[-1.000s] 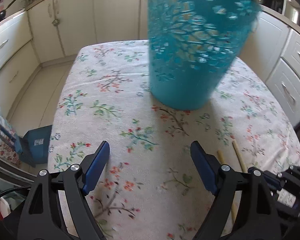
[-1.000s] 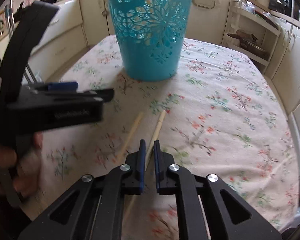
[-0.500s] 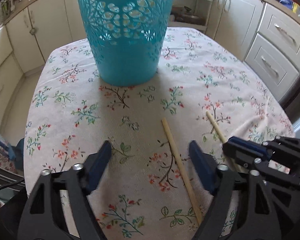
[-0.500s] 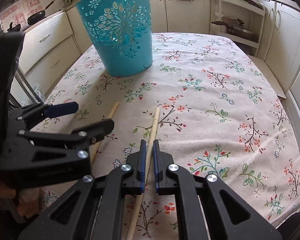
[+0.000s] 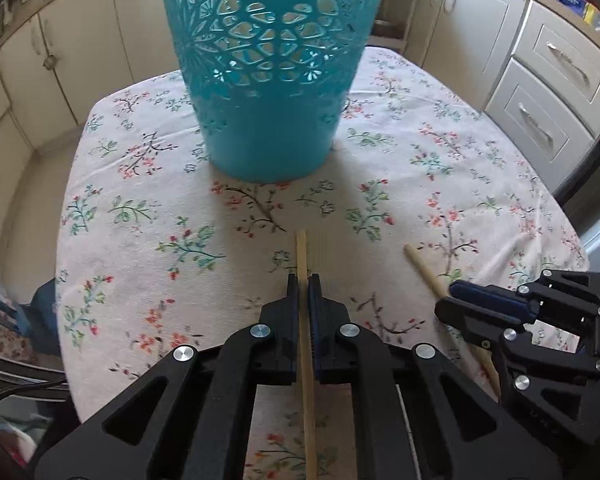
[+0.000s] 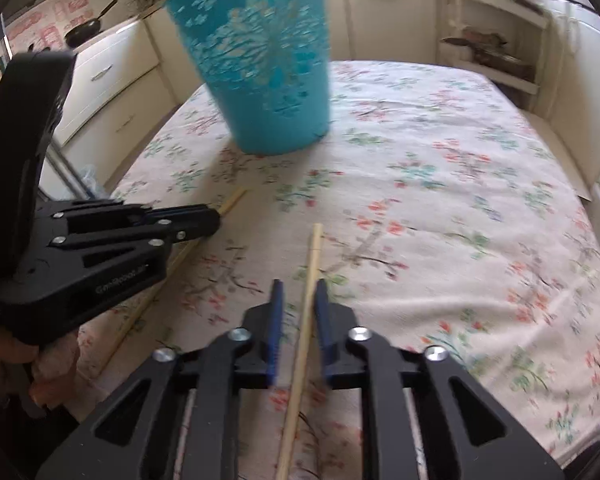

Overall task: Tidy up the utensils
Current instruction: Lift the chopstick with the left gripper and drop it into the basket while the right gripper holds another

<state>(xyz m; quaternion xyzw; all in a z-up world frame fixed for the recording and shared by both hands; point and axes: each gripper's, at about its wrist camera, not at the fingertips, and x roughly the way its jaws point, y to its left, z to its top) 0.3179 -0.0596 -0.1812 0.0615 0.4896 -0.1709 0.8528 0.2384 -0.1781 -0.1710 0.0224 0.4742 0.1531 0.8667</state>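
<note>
Two wooden chopsticks lie on the flowered tablecloth (image 5: 140, 240) in front of a teal cut-out basket (image 5: 268, 100) that stands upright. My left gripper (image 5: 303, 280) is closing on the left chopstick (image 5: 301, 252); the pads press its sides, and the tip sticks out ahead. The right wrist view shows that gripper (image 6: 216, 220) from the side, on the same chopstick (image 6: 232, 202). My right gripper (image 6: 299, 288) is shut on the other chopstick (image 6: 314, 252), though the picture is blurred. In the left wrist view it (image 5: 446, 304) grips that chopstick (image 5: 420, 268) low at the right.
The basket (image 6: 268, 80) stands toward the table's far side. Cream kitchen cupboards and drawers (image 5: 548, 92) surround the table, and an open shelf (image 6: 488, 52) holds pans at the back right. A hand (image 6: 8, 356) holds the left gripper's handle.
The left jaws went from wide open to closed on the left chopstick, after the gripper swung over to line up with it. The right gripper stayed shut on its chopstick.
</note>
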